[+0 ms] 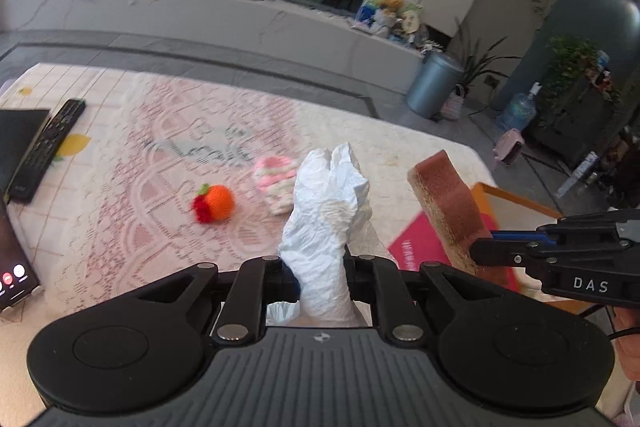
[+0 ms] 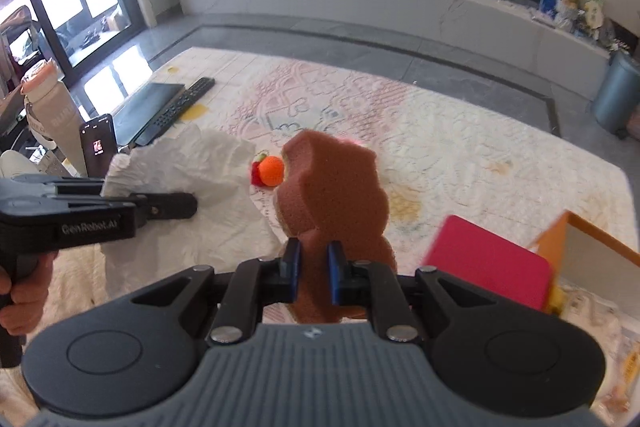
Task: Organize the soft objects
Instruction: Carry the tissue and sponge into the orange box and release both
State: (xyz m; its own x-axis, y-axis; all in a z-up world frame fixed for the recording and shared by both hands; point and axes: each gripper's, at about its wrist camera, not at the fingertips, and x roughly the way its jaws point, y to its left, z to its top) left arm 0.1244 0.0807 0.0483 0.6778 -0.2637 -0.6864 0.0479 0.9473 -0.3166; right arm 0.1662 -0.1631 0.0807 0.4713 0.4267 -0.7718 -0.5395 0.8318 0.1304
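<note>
Meanwhile the right gripper had its fingers clamped on a brown sponge; the left gripper seemingly pinched crumpled white paper, its fingers mostly hidden

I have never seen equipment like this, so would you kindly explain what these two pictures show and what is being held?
There is no robot here: a person holds a pistol-like two-finger gripper in each hand, and each carries a wide-angle camera looking along its fingers. One picture comes from the left gripper, which is shut on a crumpled white cloth. The other comes from the right gripper, which is shut on a brown sponge. Below lies a lace-covered table with a knitted orange toy, a pink-and-white knitted piece, a remote control and a pink-lidded box.
</note>
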